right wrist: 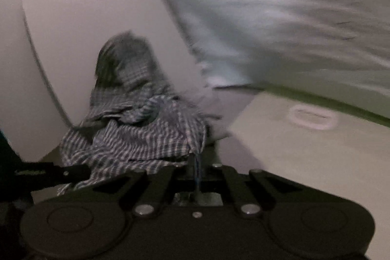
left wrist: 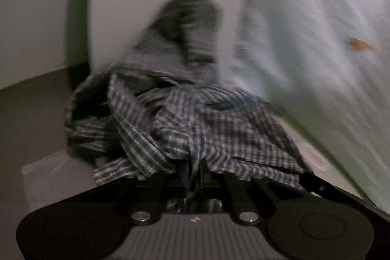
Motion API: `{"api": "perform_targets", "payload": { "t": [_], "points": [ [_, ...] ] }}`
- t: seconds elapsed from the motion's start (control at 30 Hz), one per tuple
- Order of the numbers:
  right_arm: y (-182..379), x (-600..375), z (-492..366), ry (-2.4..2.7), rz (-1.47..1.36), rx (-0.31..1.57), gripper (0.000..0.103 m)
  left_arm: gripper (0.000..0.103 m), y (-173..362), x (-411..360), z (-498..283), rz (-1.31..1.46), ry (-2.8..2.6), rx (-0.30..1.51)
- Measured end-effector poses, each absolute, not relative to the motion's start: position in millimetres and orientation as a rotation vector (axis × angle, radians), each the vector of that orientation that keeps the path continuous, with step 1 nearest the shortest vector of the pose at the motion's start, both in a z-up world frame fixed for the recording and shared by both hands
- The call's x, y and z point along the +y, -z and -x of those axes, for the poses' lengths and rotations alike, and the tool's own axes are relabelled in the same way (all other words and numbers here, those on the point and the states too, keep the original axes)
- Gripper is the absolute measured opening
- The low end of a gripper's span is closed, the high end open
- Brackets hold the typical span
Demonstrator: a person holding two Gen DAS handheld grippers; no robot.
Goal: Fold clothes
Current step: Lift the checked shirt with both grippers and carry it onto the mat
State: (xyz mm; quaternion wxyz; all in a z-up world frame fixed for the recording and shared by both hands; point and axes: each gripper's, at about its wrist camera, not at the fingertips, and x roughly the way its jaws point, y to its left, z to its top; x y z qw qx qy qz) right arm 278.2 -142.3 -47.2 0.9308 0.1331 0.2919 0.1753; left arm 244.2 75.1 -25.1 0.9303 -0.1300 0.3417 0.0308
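A blue and white checked shirt (left wrist: 190, 118) hangs bunched straight ahead of my left gripper (left wrist: 193, 169), whose fingers are shut on its cloth and mostly hidden under it. In the right wrist view the same checked shirt (right wrist: 136, 135) trails to the left, and my right gripper (right wrist: 196, 162) is shut on a thin edge of it. A blurred sleeve or loose part of the shirt (left wrist: 185, 23) rises above the bunch. Part of the other gripper (right wrist: 48, 173) shows at the left edge of the right wrist view.
A pale blue sheet (left wrist: 316, 40) with an orange mark (left wrist: 360, 44) fills the right side, blurred by motion. A white panel (right wrist: 97, 28) stands behind the shirt. A pale surface (right wrist: 304, 150) with an oval ring mark (right wrist: 313, 117) lies below right.
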Motion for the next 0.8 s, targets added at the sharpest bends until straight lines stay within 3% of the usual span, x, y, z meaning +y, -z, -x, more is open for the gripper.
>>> {"api": "perform_targets", "payload": {
  "t": [0.17, 0.37, 0.67, 0.8],
  "points": [
    [23.5, -224.7, -183.7, -0.157, -0.334, 0.508, 0.001, 0.008, -5.1, 15.3, -192.0, 0.250, 0.174, 0.681],
    [9.3, -320.9, -46.0, 0.162, -0.270, 0.480, 0.001, 0.011, -6.8, -79.8, -123.4, 0.229, 0.525, 0.785],
    [37.2, -448.1, 128.7, 0.678, -0.330, 0.657, 0.001, 0.014, -0.8, -157.2, -35.3, 0.137, 0.612, 0.834],
    [41.7, -477.9, 173.8, 0.755, -0.408, 0.670, 0.008, 0.014, 7.5, -162.7, -10.7, 0.132, 0.529, 0.875]
  ]
}}
